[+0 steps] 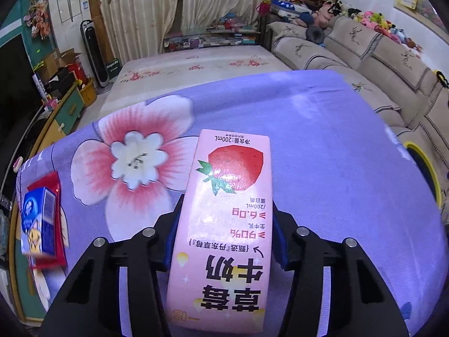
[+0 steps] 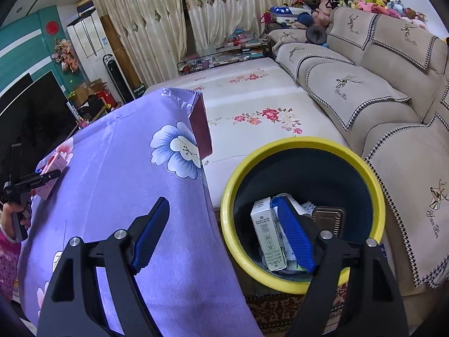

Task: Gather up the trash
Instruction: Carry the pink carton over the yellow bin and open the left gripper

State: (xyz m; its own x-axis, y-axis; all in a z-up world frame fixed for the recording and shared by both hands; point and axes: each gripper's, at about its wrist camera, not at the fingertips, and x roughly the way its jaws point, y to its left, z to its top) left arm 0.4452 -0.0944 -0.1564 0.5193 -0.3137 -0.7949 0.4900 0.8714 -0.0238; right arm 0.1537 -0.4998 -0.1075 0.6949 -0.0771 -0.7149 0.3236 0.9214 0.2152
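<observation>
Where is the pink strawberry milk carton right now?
The pink milk carton lies on the purple floral cloth, between the left gripper's pads, right of the pink flower print.

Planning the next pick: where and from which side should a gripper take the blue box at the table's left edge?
Grip the blue box across its two narrow side faces, coming down from above. It seems to lie flat on a red packet near the cloth's edge, so its long sides look free, but blur hides detail.

A pink carton (image 1: 227, 224) printed with a strawberry lies lengthwise between the left gripper's (image 1: 226, 219) pads, which touch its long sides. A blue box (image 1: 39, 219) on a red packet (image 1: 54, 224) lies far left of that gripper. The yellow-rimmed bin (image 2: 303, 140) below the right gripper (image 2: 224, 236) holds a white box (image 2: 268, 238).
</observation>
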